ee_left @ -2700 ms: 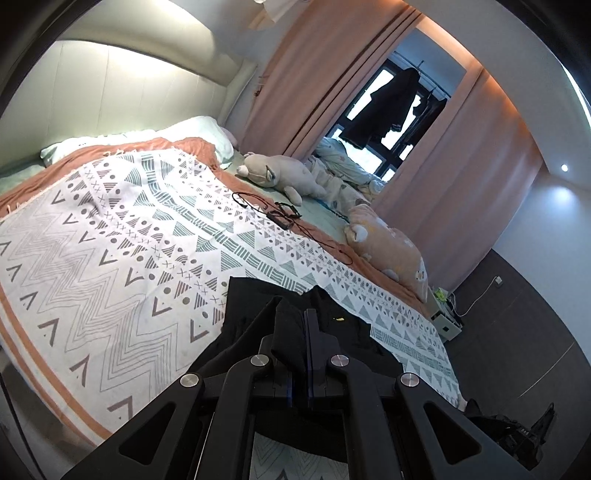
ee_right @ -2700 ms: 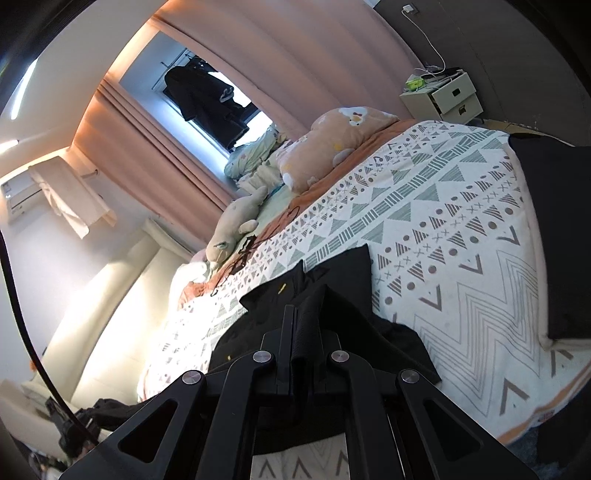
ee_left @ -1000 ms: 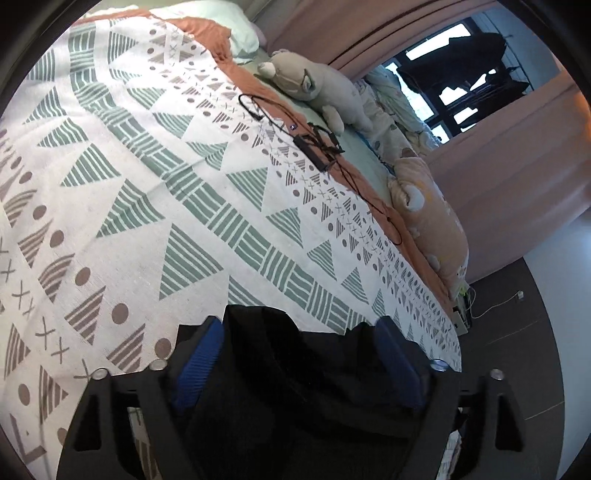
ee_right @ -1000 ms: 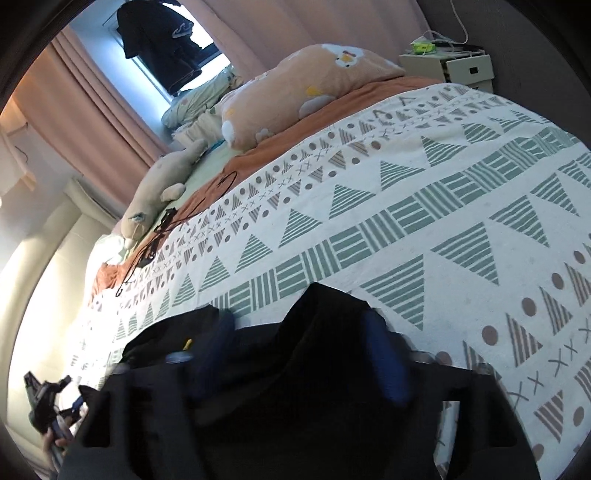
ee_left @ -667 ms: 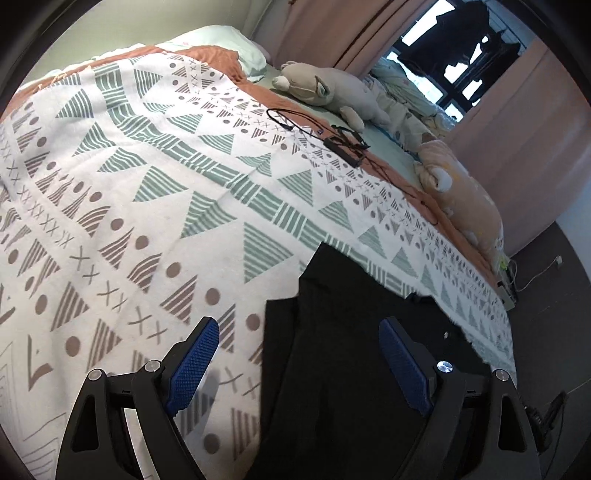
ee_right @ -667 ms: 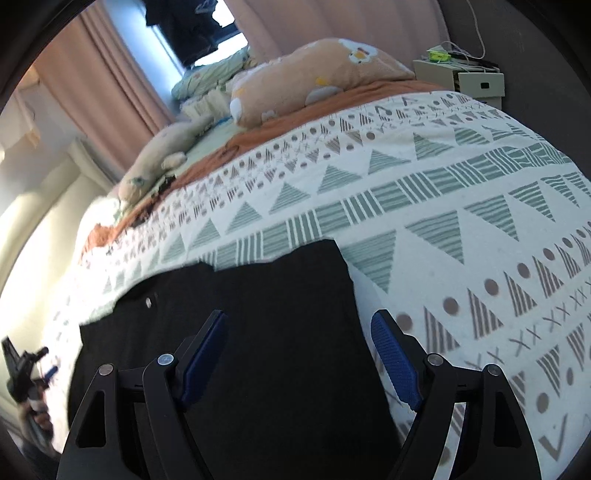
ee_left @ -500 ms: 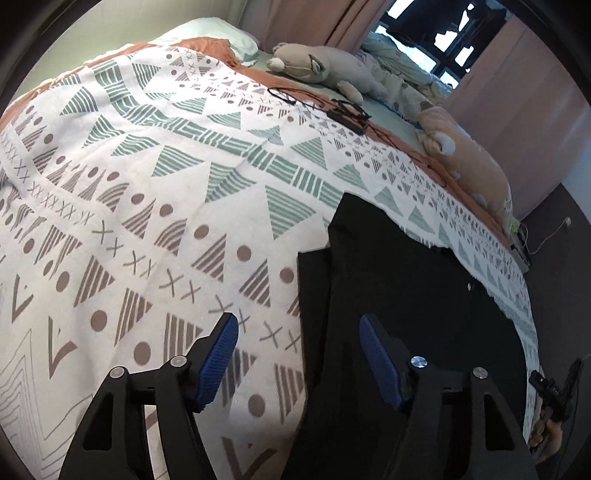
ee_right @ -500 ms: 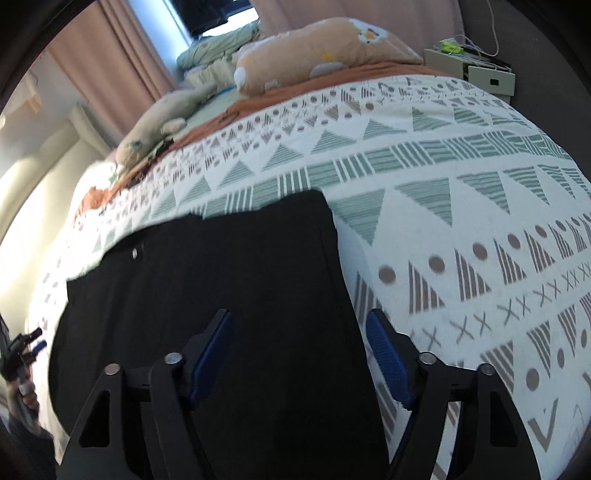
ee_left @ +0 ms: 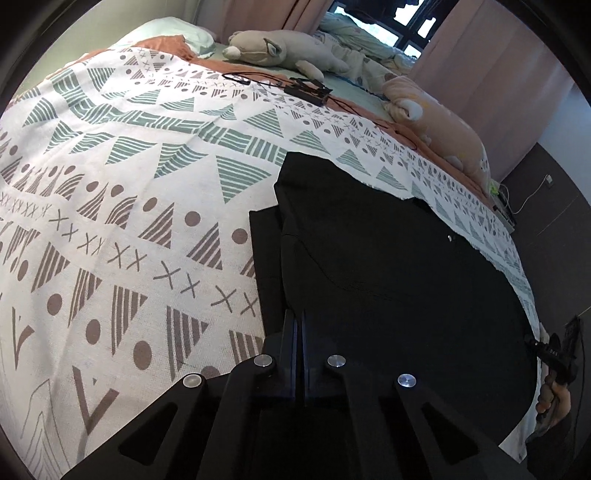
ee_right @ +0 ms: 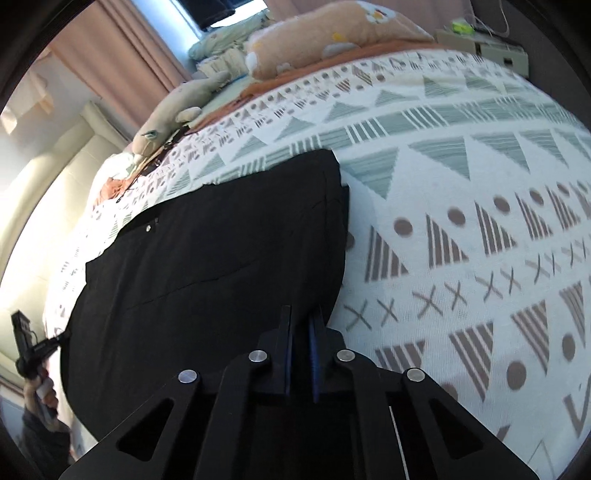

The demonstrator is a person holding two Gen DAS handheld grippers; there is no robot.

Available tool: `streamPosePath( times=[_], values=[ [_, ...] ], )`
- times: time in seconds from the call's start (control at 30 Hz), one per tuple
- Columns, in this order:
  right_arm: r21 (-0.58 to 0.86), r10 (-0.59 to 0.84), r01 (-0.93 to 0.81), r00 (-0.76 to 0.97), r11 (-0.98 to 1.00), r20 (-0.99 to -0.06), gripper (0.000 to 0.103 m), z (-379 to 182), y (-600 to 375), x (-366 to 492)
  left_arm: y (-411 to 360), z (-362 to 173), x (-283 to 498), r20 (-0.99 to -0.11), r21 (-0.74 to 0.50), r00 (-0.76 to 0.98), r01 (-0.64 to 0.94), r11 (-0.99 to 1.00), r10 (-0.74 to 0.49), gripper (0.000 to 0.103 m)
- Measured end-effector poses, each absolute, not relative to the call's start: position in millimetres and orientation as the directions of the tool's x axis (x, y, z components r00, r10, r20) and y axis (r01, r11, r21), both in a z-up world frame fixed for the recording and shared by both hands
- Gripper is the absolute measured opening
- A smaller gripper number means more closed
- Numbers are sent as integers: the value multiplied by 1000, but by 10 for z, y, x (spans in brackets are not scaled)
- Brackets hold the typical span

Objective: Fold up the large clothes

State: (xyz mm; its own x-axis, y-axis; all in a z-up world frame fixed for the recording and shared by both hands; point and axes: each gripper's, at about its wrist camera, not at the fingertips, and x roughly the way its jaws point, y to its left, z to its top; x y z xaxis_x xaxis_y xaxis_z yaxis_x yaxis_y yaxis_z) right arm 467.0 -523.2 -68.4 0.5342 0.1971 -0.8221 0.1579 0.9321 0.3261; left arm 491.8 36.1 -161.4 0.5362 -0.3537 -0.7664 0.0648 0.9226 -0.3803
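A large black garment (ee_left: 388, 258) lies spread flat on the patterned bedspread (ee_left: 129, 184), its left side doubled into a narrow folded strip. My left gripper (ee_left: 298, 314) is down on the garment's near left edge, jaws together on the cloth. In the right wrist view the same black garment (ee_right: 221, 258) fills the left half. My right gripper (ee_right: 301, 310) has its jaws pinched on the near right edge, with a thin slit left between the fingers. Each view shows the other gripper, held in a hand, at the picture's far side.
A grey plush toy (ee_left: 280, 48), a peach plush toy (ee_left: 432, 114) and a black cable with a charger (ee_left: 306, 88) lie along the bed's far side. A pillow (ee_left: 177, 35) sits at the head. A nightstand (ee_right: 480, 40) stands beyond the bed.
Both grippers went from wide open above the laid-out garment to shut. Both sank and drew back to its near edge, one at each corner.
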Motion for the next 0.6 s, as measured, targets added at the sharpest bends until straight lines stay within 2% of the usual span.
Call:
streamPosePath(
  times=[0.43, 0.6],
  values=[
    [276, 133, 187, 546, 943, -827, 5, -667, -5181, 5079, 379, -1740, 5254, -799, -334, 540, -29, 942, -266, 1],
    [249, 99, 220, 530, 943, -842, 7, -681, -5162, 5107, 421, -1791, 5326, -815, -405, 474, -55, 913, -333, 3]
  ],
)
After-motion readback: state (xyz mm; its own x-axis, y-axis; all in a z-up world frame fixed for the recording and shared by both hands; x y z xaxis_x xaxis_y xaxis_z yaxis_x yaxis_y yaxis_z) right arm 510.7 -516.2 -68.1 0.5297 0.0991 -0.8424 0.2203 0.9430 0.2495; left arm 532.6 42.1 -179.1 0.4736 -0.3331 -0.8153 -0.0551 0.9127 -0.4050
